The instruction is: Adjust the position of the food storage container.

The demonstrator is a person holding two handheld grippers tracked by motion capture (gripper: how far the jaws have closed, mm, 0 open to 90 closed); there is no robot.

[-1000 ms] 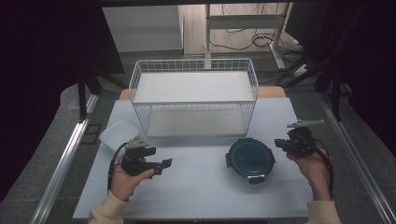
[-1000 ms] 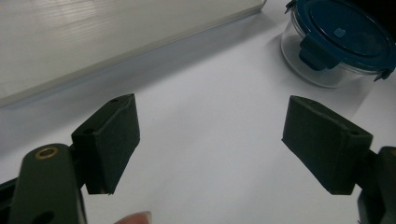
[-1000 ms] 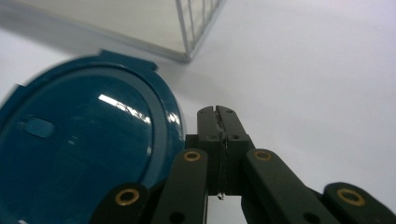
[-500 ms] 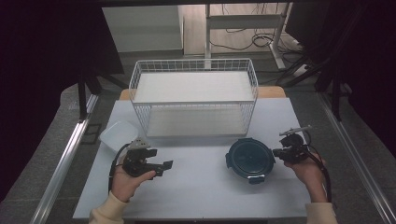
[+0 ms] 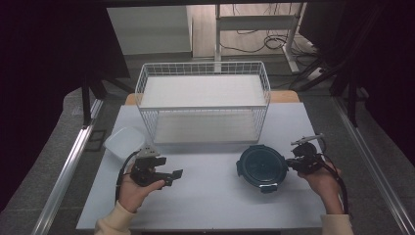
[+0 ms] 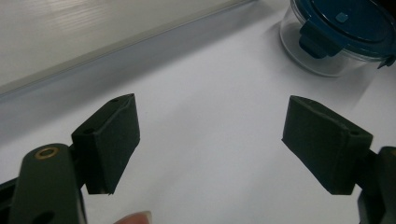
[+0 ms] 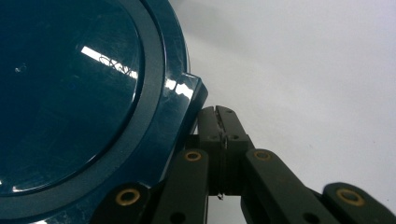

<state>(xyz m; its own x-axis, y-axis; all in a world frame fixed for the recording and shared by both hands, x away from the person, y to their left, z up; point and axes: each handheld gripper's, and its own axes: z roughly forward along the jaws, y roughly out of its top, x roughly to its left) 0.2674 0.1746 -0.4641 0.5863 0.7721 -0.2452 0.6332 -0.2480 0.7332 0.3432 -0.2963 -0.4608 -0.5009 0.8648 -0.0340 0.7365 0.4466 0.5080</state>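
A round clear container with a dark teal lid [image 5: 261, 165] stands on the white table [image 5: 210, 196], right of centre. My right gripper [image 5: 290, 164] lies at its right rim. In the right gripper view the right gripper [image 7: 217, 122] is shut with nothing between its pads, its tip just beside a latch tab [image 7: 187, 100] of the lid [image 7: 70, 93]. My left gripper [image 5: 170, 169] rests in a hand at the table's left, pointing right. It [image 6: 212, 140] stands open over bare table, and the container [image 6: 341, 35] sits farther off at the upper right.
A white wire basket [image 5: 203, 110] stands at the back middle of the table. A small white bowl [image 5: 125, 142] sits left of it, just behind my left hand. Metal rails [image 5: 68, 181] run along both sides of the table.
My right gripper has come down and left, up to the container's right rim. The left gripper and the container have stayed in place.
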